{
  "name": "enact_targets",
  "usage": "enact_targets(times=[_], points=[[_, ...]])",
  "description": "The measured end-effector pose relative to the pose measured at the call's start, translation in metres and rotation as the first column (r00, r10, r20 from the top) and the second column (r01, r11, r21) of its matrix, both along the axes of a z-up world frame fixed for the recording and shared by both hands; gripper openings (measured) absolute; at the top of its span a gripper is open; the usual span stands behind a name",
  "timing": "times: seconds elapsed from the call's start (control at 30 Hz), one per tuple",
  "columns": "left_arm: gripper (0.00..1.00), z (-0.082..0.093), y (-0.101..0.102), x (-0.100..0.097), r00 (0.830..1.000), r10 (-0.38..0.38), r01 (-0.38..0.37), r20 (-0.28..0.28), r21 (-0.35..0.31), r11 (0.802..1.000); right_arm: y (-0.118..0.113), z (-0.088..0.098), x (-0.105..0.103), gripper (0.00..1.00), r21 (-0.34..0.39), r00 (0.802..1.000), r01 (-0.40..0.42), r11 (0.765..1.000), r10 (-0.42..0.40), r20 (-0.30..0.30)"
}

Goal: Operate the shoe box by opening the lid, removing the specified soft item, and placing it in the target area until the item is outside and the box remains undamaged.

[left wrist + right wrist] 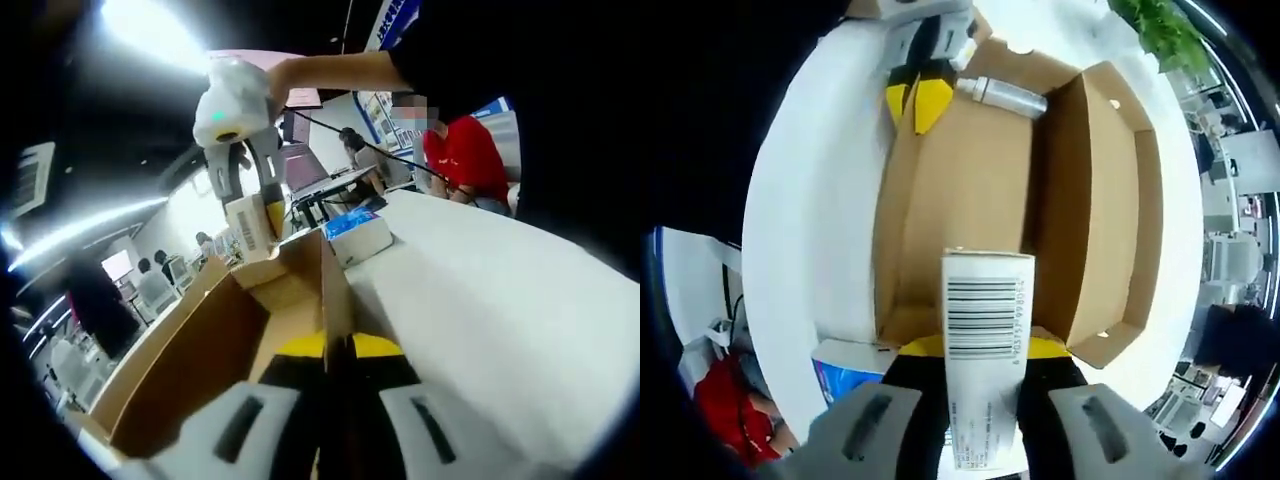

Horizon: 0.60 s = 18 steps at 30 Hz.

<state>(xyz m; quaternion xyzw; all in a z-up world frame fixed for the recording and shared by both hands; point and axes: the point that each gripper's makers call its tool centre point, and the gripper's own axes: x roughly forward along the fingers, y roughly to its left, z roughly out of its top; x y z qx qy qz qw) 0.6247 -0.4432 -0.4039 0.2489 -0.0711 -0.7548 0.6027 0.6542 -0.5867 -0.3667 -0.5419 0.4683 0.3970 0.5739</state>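
Landmark: shoe box (980, 190), brown cardboard, lid open, sitting on the white table (810, 180).

Right gripper (985, 345) hangs over the box's near end wall, jaws clenched on a white tube (985, 350) with a barcode label, squeezed between the yellow-tipped fingers (1050, 347). Tube is above the box rim, out of the interior, not set down on the table. Just beside that same near corner of the box, on the table, lies a blue-and-white pack (845, 372).

Inside the box: bare cardboard floor, and at the far end a silver cylindrical bottle (1002, 93) lying on its side. Lid flap (1115, 210) stands up along one long side of the box, opened outward.

Left gripper (918, 100) is at the box's far end, yellow tips on the far wall. In left gripper view its jaws straddle the thin cardboard wall (336, 300), one finger each side, closed down on it; wall appears pinched, no visible gap.

From left gripper view, the right gripper (262, 215) shows above the box's opposite end with the tube (250, 225) in it, the person's hand (300, 75) on the handle.

Past the box: blue-white pack (358, 232) on the table (500, 320), then a person in a red shirt (462, 155) at the far table edge, then desks and more people in the background.
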Motion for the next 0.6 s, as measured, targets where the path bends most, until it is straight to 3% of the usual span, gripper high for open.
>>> enact_targets(times=[0.6], points=[[0.06, -0.001, 0.000, -0.001, 1.000, 0.000, 0.000, -0.001, 0.000, 1.000, -0.023, 0.001, -0.020, 0.22, -0.002, 0.998, 0.059, 0.998, -0.059, -0.009]])
